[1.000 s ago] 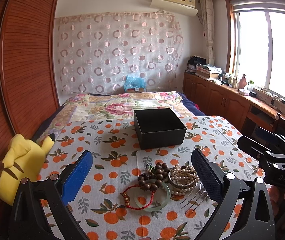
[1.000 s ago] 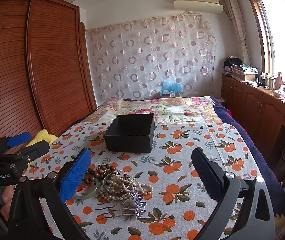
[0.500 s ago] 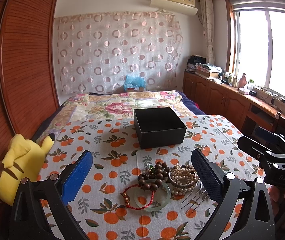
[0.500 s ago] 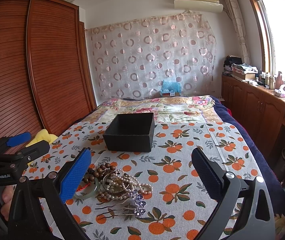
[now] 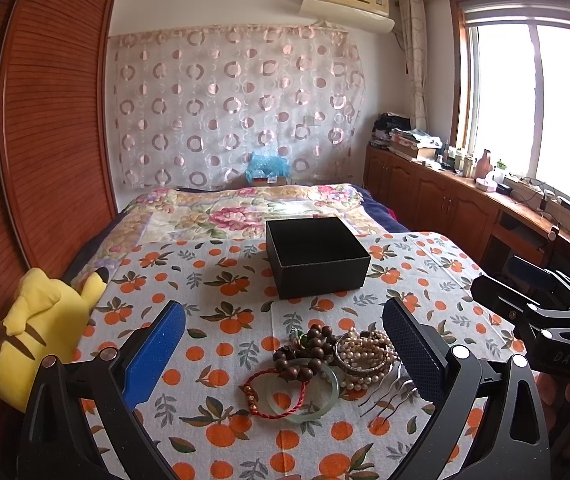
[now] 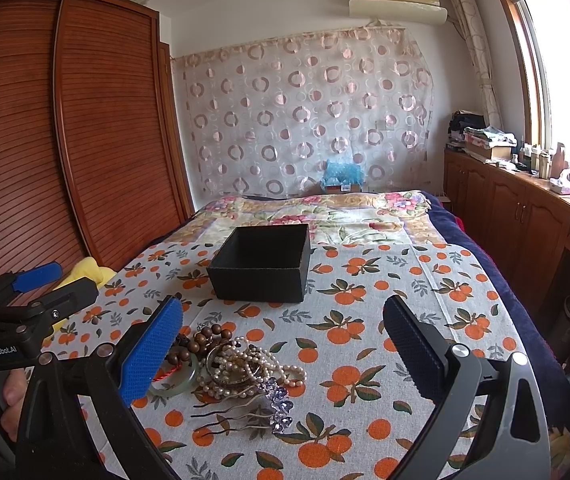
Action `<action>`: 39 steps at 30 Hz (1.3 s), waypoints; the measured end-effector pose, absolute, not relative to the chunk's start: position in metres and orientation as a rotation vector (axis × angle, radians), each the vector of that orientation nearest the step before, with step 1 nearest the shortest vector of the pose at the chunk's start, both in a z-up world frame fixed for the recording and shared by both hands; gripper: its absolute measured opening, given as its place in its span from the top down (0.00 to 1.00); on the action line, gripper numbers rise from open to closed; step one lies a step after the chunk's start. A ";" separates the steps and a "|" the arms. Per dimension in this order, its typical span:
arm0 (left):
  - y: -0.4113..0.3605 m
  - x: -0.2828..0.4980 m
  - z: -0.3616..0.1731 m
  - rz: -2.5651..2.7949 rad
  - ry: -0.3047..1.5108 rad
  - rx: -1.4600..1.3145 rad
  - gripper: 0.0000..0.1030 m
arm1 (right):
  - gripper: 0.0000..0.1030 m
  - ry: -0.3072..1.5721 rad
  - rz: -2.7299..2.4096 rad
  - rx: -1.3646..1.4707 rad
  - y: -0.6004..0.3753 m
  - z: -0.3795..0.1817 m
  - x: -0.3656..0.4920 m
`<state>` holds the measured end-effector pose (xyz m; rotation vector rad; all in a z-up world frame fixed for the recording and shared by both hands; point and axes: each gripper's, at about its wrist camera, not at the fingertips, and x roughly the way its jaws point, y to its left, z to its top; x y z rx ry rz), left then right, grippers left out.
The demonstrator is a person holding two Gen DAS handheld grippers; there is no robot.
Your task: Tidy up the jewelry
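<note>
A jewelry pile lies on the orange-print cloth: a red cord bracelet (image 5: pixel 275 394), a pale jade bangle (image 5: pixel 325 400), a brown wooden bead string (image 5: pixel 305 350), pearl strands (image 5: pixel 365 354) and a hair comb with purple crystals (image 6: pixel 275 400). An open black box (image 5: pixel 317 256) stands behind the pile; it also shows in the right wrist view (image 6: pixel 263 264). My left gripper (image 5: pixel 283 330) is open and empty, just above the pile. My right gripper (image 6: pixel 283 328) is open and empty, to the right of the pile (image 6: pixel 241 364).
The orange-print cloth (image 5: pixel 205 280) covers a bed with a floral quilt (image 5: pixel 225 212) beyond. A yellow plush toy (image 5: pixel 41 328) lies at the left edge by a wooden wardrobe (image 5: pixel 45 120). Wooden cabinets (image 5: pixel 445 204) run along the right wall.
</note>
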<state>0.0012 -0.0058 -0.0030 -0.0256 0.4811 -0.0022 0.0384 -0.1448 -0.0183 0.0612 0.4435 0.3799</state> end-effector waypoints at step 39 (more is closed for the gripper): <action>0.041 0.024 -0.090 -0.149 0.796 -0.101 0.41 | 0.16 0.577 0.459 -0.027 -0.145 -0.057 0.044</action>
